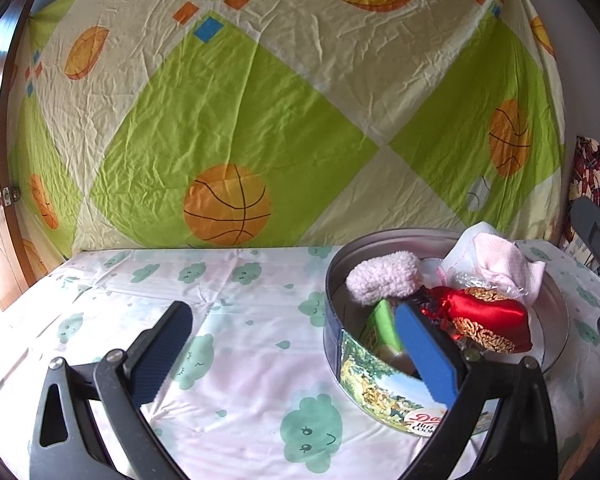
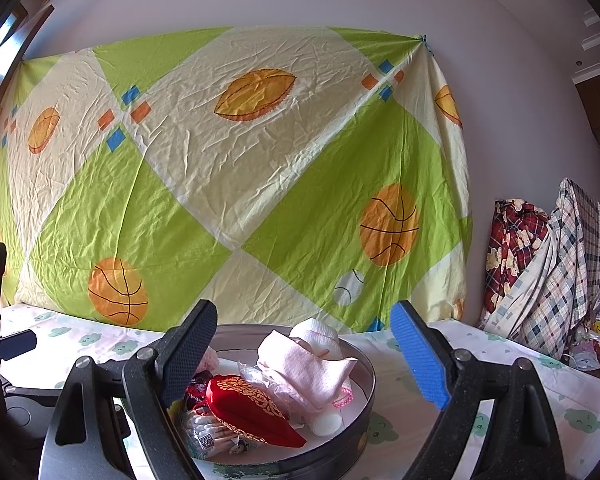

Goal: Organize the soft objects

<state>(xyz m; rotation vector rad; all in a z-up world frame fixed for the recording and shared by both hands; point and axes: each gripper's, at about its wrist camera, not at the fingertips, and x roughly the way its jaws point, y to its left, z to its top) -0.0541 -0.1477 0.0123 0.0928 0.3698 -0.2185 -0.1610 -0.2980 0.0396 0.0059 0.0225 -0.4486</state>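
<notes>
Metal tin (image 2: 364, 396) sitting on the table (image 1: 236, 320), holding soft things.
Lying inside: pink cloth (image 2: 308, 368), red pouch (image 2: 252, 408), fluffy sock (image 1: 384, 280); hovering nearby, released and gaping, left gripper (image 1: 296, 352) and right gripper (image 2: 308, 360).

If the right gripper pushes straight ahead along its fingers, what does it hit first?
Probably the pink cloth heaped in the round tin, which lies between the open right gripper fingers. If it passes above that, only the hanging sheet follows; depth is unclear.

The round tin (image 1: 384, 384) bears a label, partly readable "Da…".
</notes>
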